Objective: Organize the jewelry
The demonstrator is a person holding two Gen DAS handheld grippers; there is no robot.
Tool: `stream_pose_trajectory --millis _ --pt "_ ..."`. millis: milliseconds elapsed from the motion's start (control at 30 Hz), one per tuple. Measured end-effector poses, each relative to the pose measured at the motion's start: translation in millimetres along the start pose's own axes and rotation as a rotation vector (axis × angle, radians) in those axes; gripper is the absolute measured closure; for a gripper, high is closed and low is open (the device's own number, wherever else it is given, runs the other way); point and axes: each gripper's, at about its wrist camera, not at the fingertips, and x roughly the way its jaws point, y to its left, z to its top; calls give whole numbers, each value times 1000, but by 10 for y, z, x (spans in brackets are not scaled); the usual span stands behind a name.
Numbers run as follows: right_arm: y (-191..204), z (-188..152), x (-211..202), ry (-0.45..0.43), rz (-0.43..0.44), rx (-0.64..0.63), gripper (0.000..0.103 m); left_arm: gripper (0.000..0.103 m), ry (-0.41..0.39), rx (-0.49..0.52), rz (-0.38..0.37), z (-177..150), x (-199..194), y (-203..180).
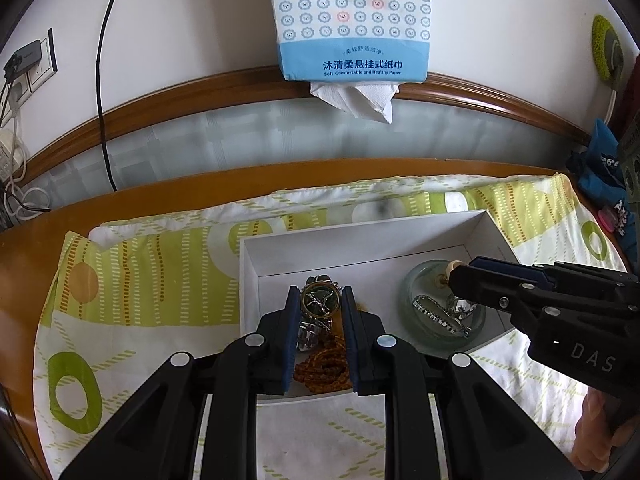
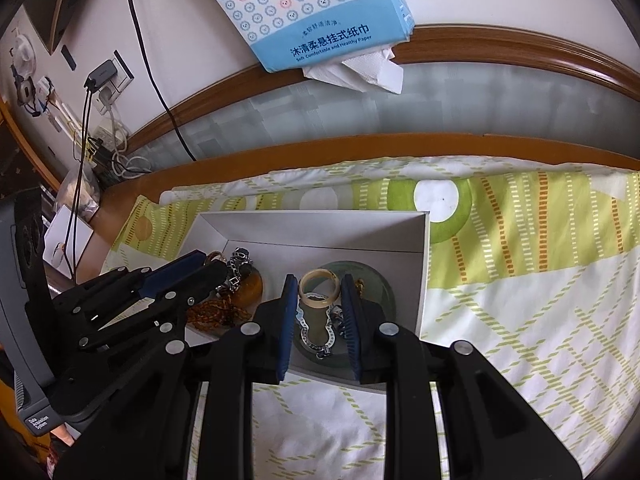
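Observation:
A white box [image 1: 360, 240] lies open on a green-patterned cloth. My left gripper [image 1: 321, 292] hangs over the box's left half, shut on a metal-band watch [image 1: 320, 306]. Under the watch lies an amber bead string [image 1: 324, 364]. My right gripper [image 2: 319, 282] is shut on a cream bangle [image 2: 320, 272] above a glass dish [image 2: 380, 292]. That dish holds a silver chain bracelet [image 2: 316, 338]. In the right wrist view the left gripper [image 2: 214, 262] enters from the left with the watch [image 2: 240, 264]. In the left wrist view the right gripper [image 1: 460, 272] reaches in over the glass dish [image 1: 412, 292].
The cloth [image 1: 140, 280] covers a wooden table [image 1: 24, 288] that stands against the wall. A hanging tissue pack [image 1: 352, 20] is on the wall behind. A black cable [image 1: 102, 100] drops to the table, with sockets [image 2: 112, 80] and plugs at the left. Blue fabric [image 1: 600, 176] lies far right.

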Motion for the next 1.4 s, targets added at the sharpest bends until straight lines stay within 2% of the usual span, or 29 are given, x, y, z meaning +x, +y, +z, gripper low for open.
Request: stream_pose_trajectory --millis 367,533,600,667,733,767,867,967,1100,1267,1400 --pt "-6 11 3 3 3 4 81 82 2 1 -1 -2 19 -16" --pt "-9 22 -78 -23 8 7 80 66 -37 1 5 8 -66 -31" --pt "-10 22 -105 -30 5 9 74 62 -48 4 7 9 -96 -46" --pt "-8 26 -143 -41 1 10 73 58 -55 5 14 10 -121 -53" --pt "-8 30 -186 -54 -6 9 72 49 -72 8 29 6 -167 -69" --pt "-1 36 -219 -66 -16 7 70 47 -83 10 34 2 -198 -77" --pt "31 43 -327 -105 -42 -5 53 38 -112 12 54 1 -273 -94" --pt "81 46 -489 -161 -82 -18 43 32 -137 13 71 4 -352 -110" --pt "171 36 -721 -235 -147 -52 24 22 -173 15 98 -4 -450 -124" --pt "273 -2 -962 -305 -208 -88 10 12 -217 -2 142 -7 -574 -93" --pt "325 -27 -1059 -336 -237 -103 7 6 -242 -18 166 -12 -661 -51"
